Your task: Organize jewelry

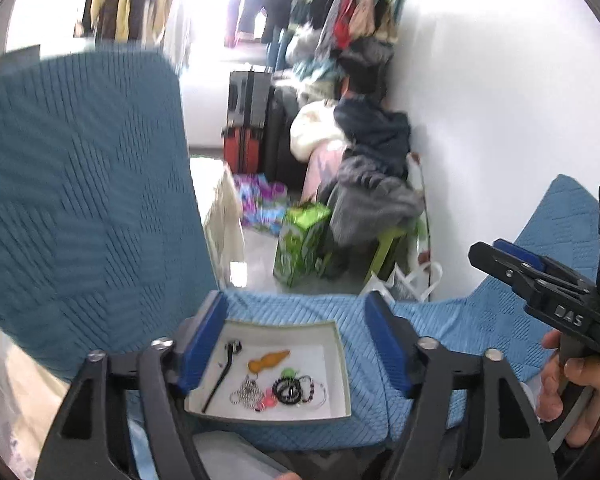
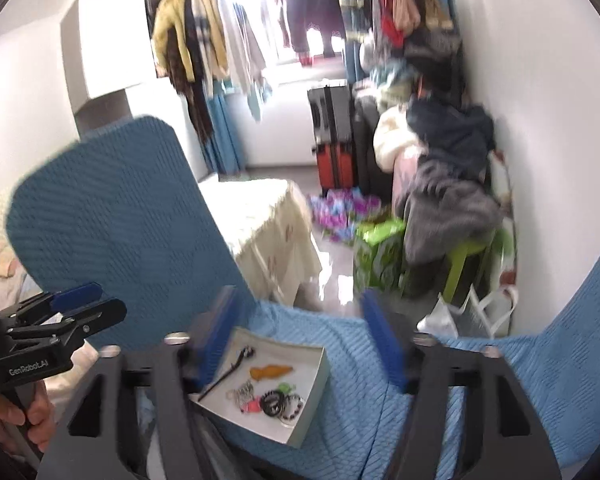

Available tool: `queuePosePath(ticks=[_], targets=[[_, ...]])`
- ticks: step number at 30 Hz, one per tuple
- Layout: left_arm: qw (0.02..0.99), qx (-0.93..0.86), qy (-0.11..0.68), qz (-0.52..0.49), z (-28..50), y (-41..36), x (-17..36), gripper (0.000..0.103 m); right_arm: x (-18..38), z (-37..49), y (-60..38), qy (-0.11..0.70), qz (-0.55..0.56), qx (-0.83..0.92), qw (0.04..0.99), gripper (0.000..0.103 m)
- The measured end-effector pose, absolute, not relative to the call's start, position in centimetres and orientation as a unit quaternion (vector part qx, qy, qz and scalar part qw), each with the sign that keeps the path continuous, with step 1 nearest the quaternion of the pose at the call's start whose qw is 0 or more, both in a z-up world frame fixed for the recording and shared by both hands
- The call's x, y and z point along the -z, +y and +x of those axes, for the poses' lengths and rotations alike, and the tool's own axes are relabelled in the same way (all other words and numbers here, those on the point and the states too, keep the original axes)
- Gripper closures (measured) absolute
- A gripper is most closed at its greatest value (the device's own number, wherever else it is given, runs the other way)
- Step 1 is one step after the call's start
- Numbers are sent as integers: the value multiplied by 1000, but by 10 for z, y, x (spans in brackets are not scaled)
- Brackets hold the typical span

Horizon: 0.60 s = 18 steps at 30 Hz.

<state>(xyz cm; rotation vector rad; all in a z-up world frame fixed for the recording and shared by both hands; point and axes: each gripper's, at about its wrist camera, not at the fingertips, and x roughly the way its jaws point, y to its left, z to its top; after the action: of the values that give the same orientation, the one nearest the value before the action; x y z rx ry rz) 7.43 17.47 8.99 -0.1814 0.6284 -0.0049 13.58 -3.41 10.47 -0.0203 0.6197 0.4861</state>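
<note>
Matt card tray point(image 1: 342, 364); quilted cloth cover point(image 1: 372, 340).

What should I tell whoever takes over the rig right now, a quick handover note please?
Left gripper: jaws open, nothing between them, above the tray.
Right gripper: jaws open, empty too.
White tray sits on the blue quilted cover. In it: black hair stick, orange piece, bead chain, black ring, beaded bracelet.
Done: the pieces lie in the tray.
Left: they lie bunched together; separating them may remain.

Both claws tilt downward with jaws spread wide and nothing between them: left claw point(image 1: 296, 344), right claw point(image 2: 300, 340), each gripped by a hand point(image 1: 576, 392).
</note>
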Motion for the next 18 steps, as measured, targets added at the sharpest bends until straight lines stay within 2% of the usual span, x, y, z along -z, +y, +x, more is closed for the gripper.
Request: queuePosePath(ticks=[6,12,18], targets=[[957,5,283,-68,45,156,-115,20,-129,97,-51,256,0,-232,938,0],[957,2,285,-62,25,144,-103,19,-122,68,-65,243,4,-216,946,0],[955,-6,288,-75,12,140,-81,19,-94,48,-73,263,-7,-202,943,0]])
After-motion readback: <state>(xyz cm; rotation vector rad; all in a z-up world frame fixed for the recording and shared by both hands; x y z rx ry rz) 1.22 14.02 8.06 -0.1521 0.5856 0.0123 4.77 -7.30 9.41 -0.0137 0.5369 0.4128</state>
